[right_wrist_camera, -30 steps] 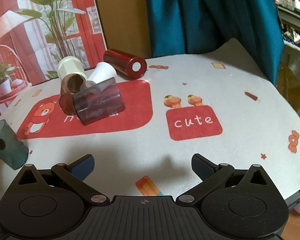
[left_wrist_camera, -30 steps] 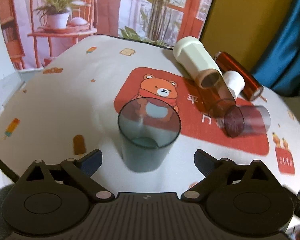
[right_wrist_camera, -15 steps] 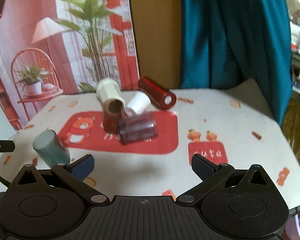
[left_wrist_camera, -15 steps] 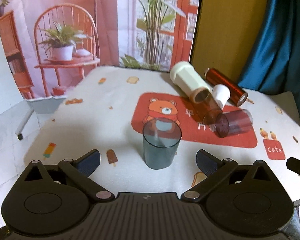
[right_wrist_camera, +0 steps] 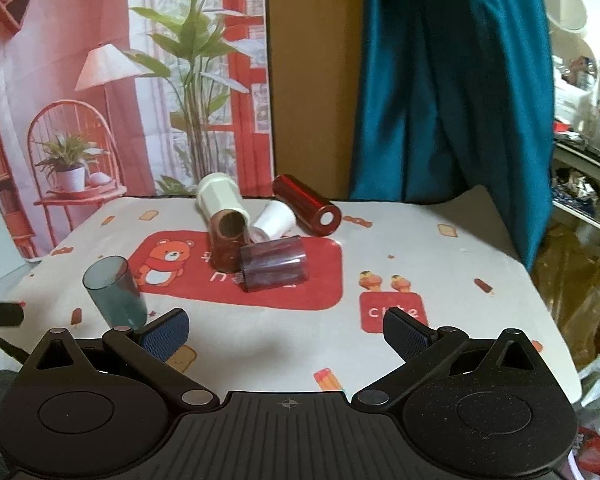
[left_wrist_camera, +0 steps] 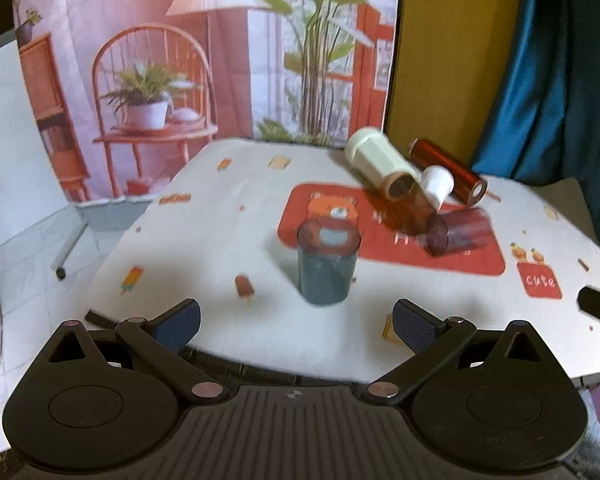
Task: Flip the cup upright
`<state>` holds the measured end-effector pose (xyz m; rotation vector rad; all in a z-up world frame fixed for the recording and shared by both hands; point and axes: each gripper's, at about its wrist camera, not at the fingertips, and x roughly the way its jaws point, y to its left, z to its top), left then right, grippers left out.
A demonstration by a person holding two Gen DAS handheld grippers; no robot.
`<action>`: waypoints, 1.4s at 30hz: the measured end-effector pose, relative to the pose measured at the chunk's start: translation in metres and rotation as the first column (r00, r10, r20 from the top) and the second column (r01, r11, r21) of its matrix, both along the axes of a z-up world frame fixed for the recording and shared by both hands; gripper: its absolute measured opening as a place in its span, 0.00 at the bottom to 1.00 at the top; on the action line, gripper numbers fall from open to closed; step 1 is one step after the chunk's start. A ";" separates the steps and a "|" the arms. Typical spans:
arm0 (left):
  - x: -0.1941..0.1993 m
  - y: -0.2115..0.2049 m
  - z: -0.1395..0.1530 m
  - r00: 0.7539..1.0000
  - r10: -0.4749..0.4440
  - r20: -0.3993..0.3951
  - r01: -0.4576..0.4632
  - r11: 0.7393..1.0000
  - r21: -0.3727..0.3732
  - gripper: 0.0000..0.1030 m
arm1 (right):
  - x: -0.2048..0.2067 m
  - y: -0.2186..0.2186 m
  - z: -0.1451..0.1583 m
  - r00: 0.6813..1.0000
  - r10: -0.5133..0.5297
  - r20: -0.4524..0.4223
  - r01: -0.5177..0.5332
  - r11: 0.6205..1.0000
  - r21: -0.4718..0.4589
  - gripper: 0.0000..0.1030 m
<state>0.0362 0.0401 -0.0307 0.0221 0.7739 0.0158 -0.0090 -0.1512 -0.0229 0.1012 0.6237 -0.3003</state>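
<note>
Teal cup's upright, both of your grippers hanging back empty

Your teal cup [left_wrist_camera: 327, 266] stands mouth-up on the tablecloth [left_wrist_camera: 220, 240], long axis vertical, at the near-left edge of the red bear mat [left_wrist_camera: 476, 260]. It's dead ahead of your left gripper [left_wrist_camera: 296, 320] with clear cloth between, and off to the left of your right gripper [right_wrist_camera: 285, 330], so the left is the nearer one. Both sets of jaws are spread wide, holding and touching nothing. The rest of the cups are lying in a pile at the back of the mat: the purple cup [right_wrist_camera: 274, 265] nearest, the dark red tumbler [right_wrist_camera: 307, 210] furthest. The left view's a bit smeary, so I can't swear the teal one sits perfectly flat. If one more needs flipping, the purple looks easiest to reach.
</note>
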 end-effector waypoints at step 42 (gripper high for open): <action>-0.015 -0.007 0.004 1.000 -0.004 0.029 0.002 0.999 0.050 1.00 | -0.003 -0.014 -0.015 0.997 -0.060 -0.043 0.062 0.997 0.037 1.00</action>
